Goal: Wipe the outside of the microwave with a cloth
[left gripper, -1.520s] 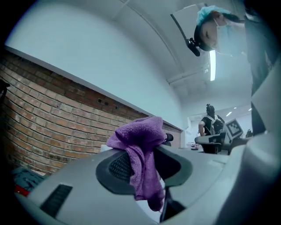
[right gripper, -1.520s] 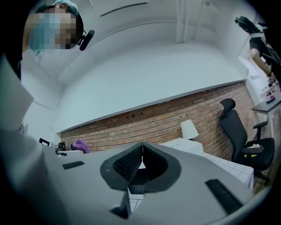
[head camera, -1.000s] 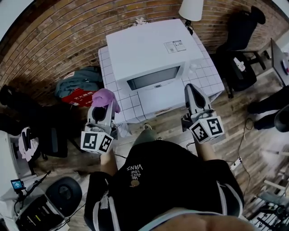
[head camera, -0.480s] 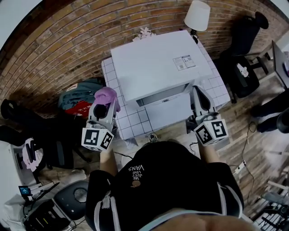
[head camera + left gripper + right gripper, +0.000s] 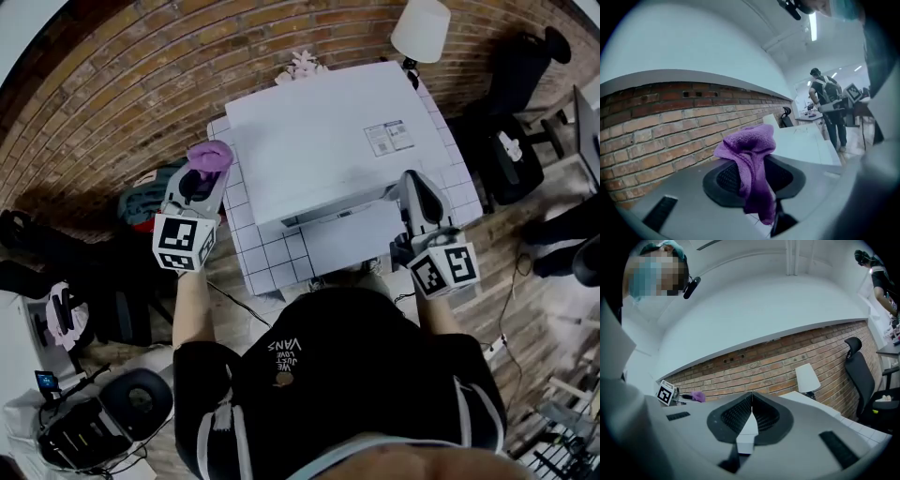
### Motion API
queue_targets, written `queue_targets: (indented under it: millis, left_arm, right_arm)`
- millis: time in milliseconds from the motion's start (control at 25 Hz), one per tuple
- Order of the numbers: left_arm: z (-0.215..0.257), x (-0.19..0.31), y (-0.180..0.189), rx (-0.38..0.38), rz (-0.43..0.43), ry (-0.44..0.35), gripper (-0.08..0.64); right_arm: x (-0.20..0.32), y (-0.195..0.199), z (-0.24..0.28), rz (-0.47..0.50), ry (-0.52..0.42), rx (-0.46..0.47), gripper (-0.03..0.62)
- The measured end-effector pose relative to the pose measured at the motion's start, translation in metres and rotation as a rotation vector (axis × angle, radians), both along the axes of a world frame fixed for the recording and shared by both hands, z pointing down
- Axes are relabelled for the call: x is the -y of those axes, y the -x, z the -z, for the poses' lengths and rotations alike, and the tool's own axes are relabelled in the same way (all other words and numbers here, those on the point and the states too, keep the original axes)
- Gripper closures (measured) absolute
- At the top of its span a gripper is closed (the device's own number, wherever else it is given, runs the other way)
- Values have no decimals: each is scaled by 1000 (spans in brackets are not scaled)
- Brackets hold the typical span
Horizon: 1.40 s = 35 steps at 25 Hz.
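A white microwave (image 5: 328, 141) stands on a white tiled table (image 5: 272, 258) against the brick wall. My left gripper (image 5: 202, 173) is shut on a purple cloth (image 5: 210, 156), raised at the microwave's left rear corner; in the left gripper view the cloth (image 5: 750, 159) bunches out of the jaws with the microwave top (image 5: 801, 140) beyond. My right gripper (image 5: 419, 199) hangs at the microwave's front right corner, shut with nothing in it; its closed tips (image 5: 751, 413) meet in the right gripper view, where the microwave top (image 5: 806, 401) shows to the right.
A white lamp (image 5: 422, 28) stands behind the microwave at the back right. A black office chair (image 5: 520, 66) is to the right. Bags and clothes (image 5: 150, 192) lie on the floor left of the table. A person (image 5: 827, 105) stands far off.
My left gripper has risen and moved back with the cloth, from the table's front left to the microwave's left rear corner. The right gripper has stayed by the front right corner.
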<state>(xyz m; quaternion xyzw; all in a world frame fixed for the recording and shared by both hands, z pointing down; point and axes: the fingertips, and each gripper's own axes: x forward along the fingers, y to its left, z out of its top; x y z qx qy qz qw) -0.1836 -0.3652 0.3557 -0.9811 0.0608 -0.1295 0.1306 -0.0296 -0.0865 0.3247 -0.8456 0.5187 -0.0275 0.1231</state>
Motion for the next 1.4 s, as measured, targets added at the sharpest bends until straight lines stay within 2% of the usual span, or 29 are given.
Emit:
queue_targets:
  millis: [200, 320, 520, 640, 840, 1080, 1240, 1400]
  left_arm:
    - [-5, 22, -40, 168, -4, -170, 430]
    - [-8, 35, -60, 254, 0, -246, 430]
    - [-28, 55, -88, 452, -19, -344, 430]
    - [-38, 61, -104, 548, -38, -365, 430]
    - [-52, 75, -122, 710, -61, -448, 430]
    - [-60, 64, -144, 855, -126, -569, 430]
    - [-61, 42, -173, 889, -174, -615, 430]
    - [-63, 15, -207, 938, -240, -718, 430]
  right_arm:
    - [2, -29, 3, 36, 9, 1, 592]
    - [0, -47, 6, 53, 11, -3, 592]
    - [-2, -70, 6, 79, 14, 3, 592]
    - [-4, -80, 7, 93, 17, 1, 592]
    - [-11, -97, 11, 96, 17, -3, 592]
    - [-26, -118, 8, 78, 11, 5, 592]
    - [-35, -131, 6, 79, 8, 9, 592]
    - [-44, -144, 4, 84, 3, 16, 592]
